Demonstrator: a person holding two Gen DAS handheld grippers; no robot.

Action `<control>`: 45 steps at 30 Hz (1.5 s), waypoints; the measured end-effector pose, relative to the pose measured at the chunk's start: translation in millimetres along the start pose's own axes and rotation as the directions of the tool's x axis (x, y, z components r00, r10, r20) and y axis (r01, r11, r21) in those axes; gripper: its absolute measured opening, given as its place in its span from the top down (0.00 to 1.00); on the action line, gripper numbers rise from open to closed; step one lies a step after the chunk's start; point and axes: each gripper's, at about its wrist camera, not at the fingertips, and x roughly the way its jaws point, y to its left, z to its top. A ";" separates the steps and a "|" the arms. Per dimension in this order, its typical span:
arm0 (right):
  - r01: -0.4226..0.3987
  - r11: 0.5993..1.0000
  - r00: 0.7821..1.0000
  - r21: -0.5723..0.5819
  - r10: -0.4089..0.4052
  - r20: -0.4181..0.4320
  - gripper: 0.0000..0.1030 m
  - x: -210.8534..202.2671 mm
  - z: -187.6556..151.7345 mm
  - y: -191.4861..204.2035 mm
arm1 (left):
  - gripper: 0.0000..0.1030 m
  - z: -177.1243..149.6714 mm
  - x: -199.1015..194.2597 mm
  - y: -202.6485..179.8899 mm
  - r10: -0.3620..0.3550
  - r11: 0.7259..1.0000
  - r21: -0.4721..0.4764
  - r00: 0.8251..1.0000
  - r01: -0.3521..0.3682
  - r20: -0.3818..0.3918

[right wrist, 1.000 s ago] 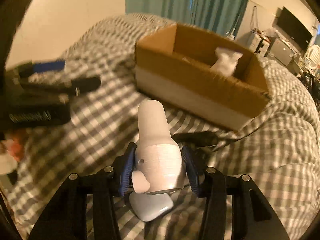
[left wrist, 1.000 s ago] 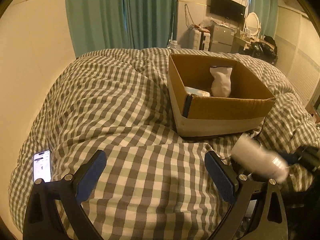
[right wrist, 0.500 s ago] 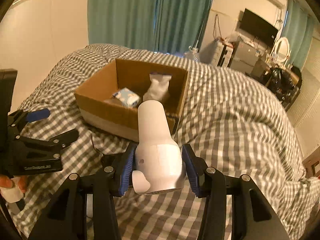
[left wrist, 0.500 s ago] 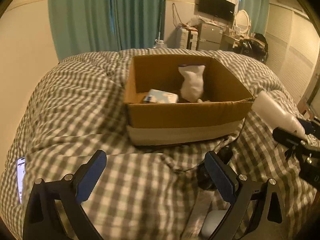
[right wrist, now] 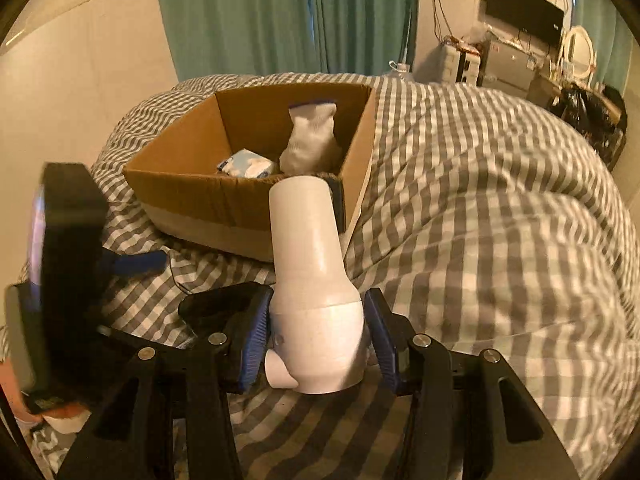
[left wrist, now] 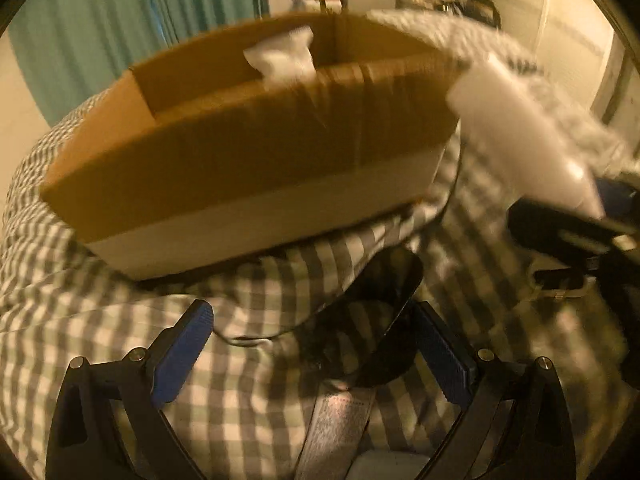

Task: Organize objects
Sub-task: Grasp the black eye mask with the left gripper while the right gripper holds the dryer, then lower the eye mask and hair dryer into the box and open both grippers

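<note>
My right gripper (right wrist: pixel 316 344) is shut on a white hair dryer (right wrist: pixel 312 280), whose nozzle points forward at the near wall of a cardboard box (right wrist: pixel 248 204) on the checked bedcover. Inside the box stand a white pouch (right wrist: pixel 310 140) and a blue-and-white packet (right wrist: pixel 248 166). My left gripper (left wrist: pixel 312 356) is open, low over the bedcover just in front of the box (left wrist: pixel 248 160). A black object (left wrist: pixel 380 320) with a thin cable lies between its fingers, untouched. The left wrist view is blurred; the hair dryer (left wrist: pixel 516 132) shows at its right.
The checked duvet (right wrist: pixel 480 240) bulges high to the right of the box. Teal curtains (right wrist: pixel 260 16) and a cream wall stand behind the bed. A desk with a screen (right wrist: pixel 524 4) is at the far right. A grey strap-like thing (left wrist: pixel 340 420) lies under the left gripper.
My left gripper has swung right and down toward the box, and now hangs over the black object. My right gripper, still shut on the hair dryer, has shifted sideways; the box now lies ahead-left.
</note>
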 end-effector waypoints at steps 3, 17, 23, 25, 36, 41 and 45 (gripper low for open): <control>-0.013 1.000 1.000 0.004 0.013 -0.005 0.55 3.1 -1.5 -0.8 | 0.05 0.6 13.9 -1.7 -0.042 0.999 -0.006 0.999 0.042 -0.032; 0.035 0.998 0.999 -0.050 -0.035 -0.010 0.55 -0.5 -6.6 11.0 | 0.42 -9.9 -23.3 5.6 -0.077 0.997 0.011 0.996 0.077 0.047; 0.059 0.996 0.998 -0.070 -0.058 0.024 0.55 -17.1 -2.6 23.6 | 0.42 -15.6 -67.8 23.9 -0.032 0.999 -0.011 0.989 0.034 0.146; 0.065 0.995 0.997 -0.073 -0.063 0.037 0.55 -23.9 -1.8 27.9 | 0.42 -20.5 -80.4 31.1 -0.020 1.000 -0.019 0.984 0.024 0.179; 0.095 0.987 0.991 -0.127 -0.082 0.107 0.55 -68.8 -0.6 61.8 | 0.42 -21.9 -140.5 57.2 -0.005 0.997 -0.068 0.954 0.026 0.299; 0.106 0.980 0.985 -0.170 -0.080 0.152 0.55 -86.3 19.1 74.0 | 0.42 -5.3 -167.0 64.2 0.016 0.997 -0.077 0.932 0.012 0.362; 0.109 0.974 0.979 -0.198 -0.071 0.189 0.55 -94.1 45.9 79.4 | 0.42 17.0 -180.0 75.9 0.037 0.996 -0.090 0.917 -0.002 0.396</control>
